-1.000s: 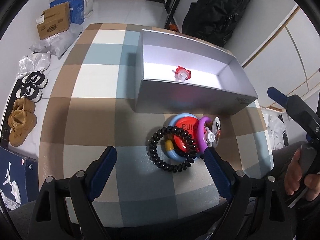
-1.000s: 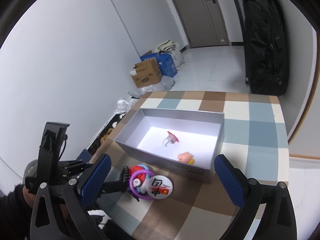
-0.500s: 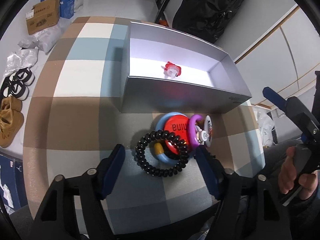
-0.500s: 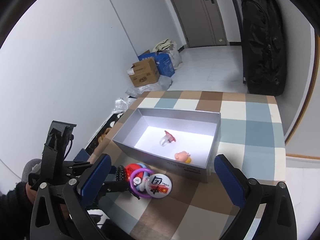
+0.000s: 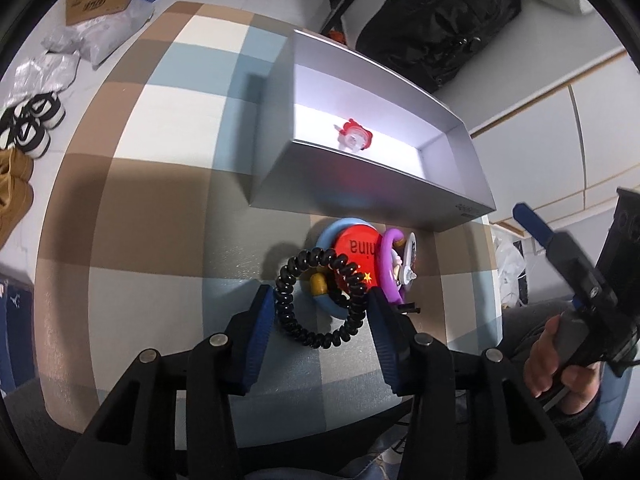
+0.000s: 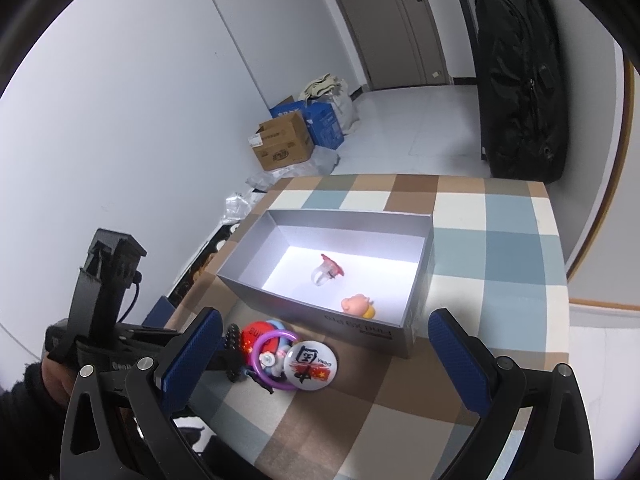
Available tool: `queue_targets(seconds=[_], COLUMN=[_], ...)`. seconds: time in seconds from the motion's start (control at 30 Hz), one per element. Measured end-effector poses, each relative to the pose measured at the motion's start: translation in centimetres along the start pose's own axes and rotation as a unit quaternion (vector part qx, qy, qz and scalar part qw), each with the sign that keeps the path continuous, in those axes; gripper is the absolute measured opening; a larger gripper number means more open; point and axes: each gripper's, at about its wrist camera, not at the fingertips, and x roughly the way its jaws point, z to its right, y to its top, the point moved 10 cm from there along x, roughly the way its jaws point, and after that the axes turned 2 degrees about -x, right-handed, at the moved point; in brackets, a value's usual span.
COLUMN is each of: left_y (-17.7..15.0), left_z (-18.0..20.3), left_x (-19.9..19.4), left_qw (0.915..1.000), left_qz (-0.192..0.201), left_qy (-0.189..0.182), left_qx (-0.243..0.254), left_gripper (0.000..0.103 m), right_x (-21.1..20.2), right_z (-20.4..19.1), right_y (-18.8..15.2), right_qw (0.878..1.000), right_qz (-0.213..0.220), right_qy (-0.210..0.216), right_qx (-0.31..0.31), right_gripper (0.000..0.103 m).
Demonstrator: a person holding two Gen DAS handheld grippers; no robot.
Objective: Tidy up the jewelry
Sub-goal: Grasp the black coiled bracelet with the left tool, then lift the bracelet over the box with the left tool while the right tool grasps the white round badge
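Black spiral hair tie (image 5: 320,300) now sits between the left gripper (image 5: 320,308) pads; a second ago the jaws were spread wide and hanging back from the pile, since then they've moved in and narrowed to straddle the coil. Left fingers (image 5: 262,320) look to be just touching the coil on both sides, not yet squeezed, so I'd call it partly closed, grasp about to land. Means the hair tie is probably the next item going into the box. Coil is draped over the red badge (image 5: 354,250) and the blue ring (image 5: 326,236) under it, with the purple ring (image 6: 274,354) and white badge (image 6: 312,364) just to the right of that, so lifting may drag neighbours along. Right gripper (image 6: 320,354) is spread wide, empty, hovering above the near side of the table, basically unchanged. Silver box (image 6: 320,314) sits just beyond the pile, already holding a red-topped clear ring (image 6: 326,272) and a small pink-and-yellow figure (image 6: 358,305). Surface is a checked tablecloth (image 5: 160,160) in blue, brown and cream. Room: white walls, cardboard box (image 6: 282,146) and blue box on the floor at far left, shoes (image 5: 30,126) beside the table, black bag (image 6: 520,80) against the far right wall, door behind.
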Motion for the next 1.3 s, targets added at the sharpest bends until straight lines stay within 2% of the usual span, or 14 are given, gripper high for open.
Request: queue_targets(seconds=[0.17,0.23,0.3,0.47,0.57,0.67,0.73,1.3], left_y=[0.6,0.8,1.1,2.2,2.7,2.8,2.8,2.9], left_z=[0.0,0.1,0.2,0.3,0.4,0.9,1.1,1.7], left_x=[-1.3,-1.8,-2.3,-3.4,-3.7,-3.8,-3.9,-3.8], left_qw=[0.9997,0.9993,0.9986,0.9957,0.9940,0.9936,0.9935,0.9932], left_qz=[0.018,0.026,0.036,0.057,0.063,0.063,0.062,0.053], left_qy=[-0.013,-0.022,-0.033,-0.059,-0.074,-0.081,-0.085,-0.099], left_qx=[-0.014,-0.017,-0.022,-0.043,-0.049,-0.047,-0.044,-0.031], left_gripper=[0.041,0.041,0.041,0.041,0.041,0.041,0.041,0.041], right_x=[0.3,0.4,0.7,2.5,3.6,4.4,4.9,7.7], right_z=[0.0,-0.3,-0.8,-1.9,-2.1,-1.3,-1.1,-1.3], right_y=[-0.7,-1.1,-1.6,-3.7,-4.8,-5.5,-5.7,-5.8], right_qw=[1.000,1.000,0.999,0.996,0.993,0.991,0.991,0.988], right_qz=[-0.014,-0.019,-0.028,-0.071,-0.097,-0.114,-0.122,-0.141], right_qy=[-0.001,0.005,0.006,0.016,0.002,-0.017,-0.010,-0.011], right_qx=[-0.007,-0.010,-0.023,-0.044,-0.066,-0.067,-0.055,-0.066], right_gripper=[0.103,0.100,0.092,0.080,0.076,0.074,0.071,0.065])
